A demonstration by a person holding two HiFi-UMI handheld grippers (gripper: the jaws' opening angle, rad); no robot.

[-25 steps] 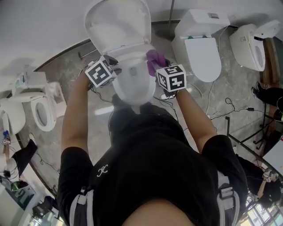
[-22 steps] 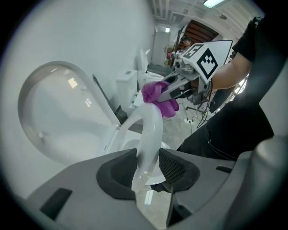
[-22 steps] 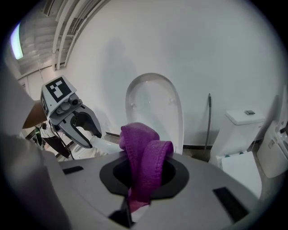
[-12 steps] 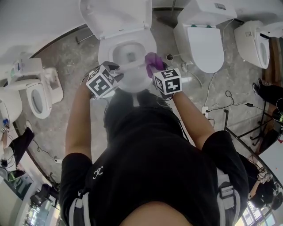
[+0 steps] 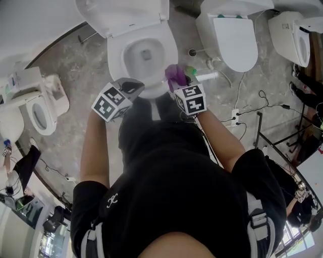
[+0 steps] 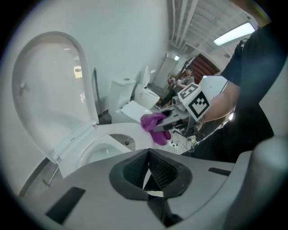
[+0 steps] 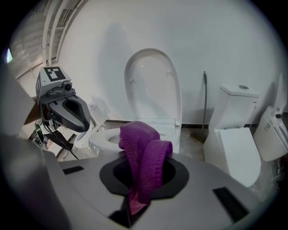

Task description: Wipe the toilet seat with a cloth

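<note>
The right tool (image 5: 177,80) is clenched on the purple cloth (image 7: 143,155), whose loose folds bunch up out of its jaws and lead ahead of it toward the near right rim of the toilet seat (image 5: 170,48), so the fabric rather than the jaws would likely meet the seat first. The left tool (image 6: 149,170), opposite it by the seat's near left edge, has just been closing its jaws and is clenched on nothing, apparently idle. The lid (image 5: 123,15) stands raised beyond both, baring the seat for wiping.
</note>
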